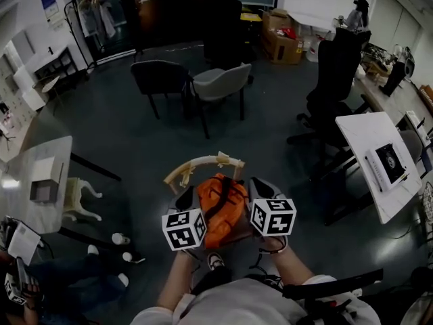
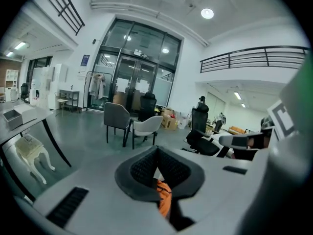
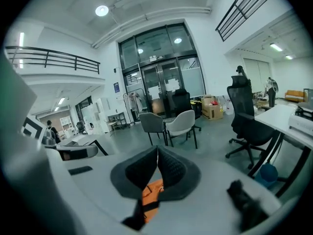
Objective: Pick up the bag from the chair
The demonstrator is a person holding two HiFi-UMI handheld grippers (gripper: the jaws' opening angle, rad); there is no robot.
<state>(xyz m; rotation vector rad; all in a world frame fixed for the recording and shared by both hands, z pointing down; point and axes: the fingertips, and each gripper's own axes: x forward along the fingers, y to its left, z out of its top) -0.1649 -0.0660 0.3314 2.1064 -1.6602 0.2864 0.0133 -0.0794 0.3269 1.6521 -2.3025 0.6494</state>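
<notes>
Bag (image 1: 220, 212) | orange, just before the chair (image 1: 203, 162) back | left gripper (image 2: 157, 166) and right gripper (image 3: 156, 169) both clamped on its fabric | risk: we judge a thin pinch may slip and drop it.

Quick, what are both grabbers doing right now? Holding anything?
Left gripper: closed, holding the orange bag.
Right gripper: closed, holding the same orange bag.
</notes>
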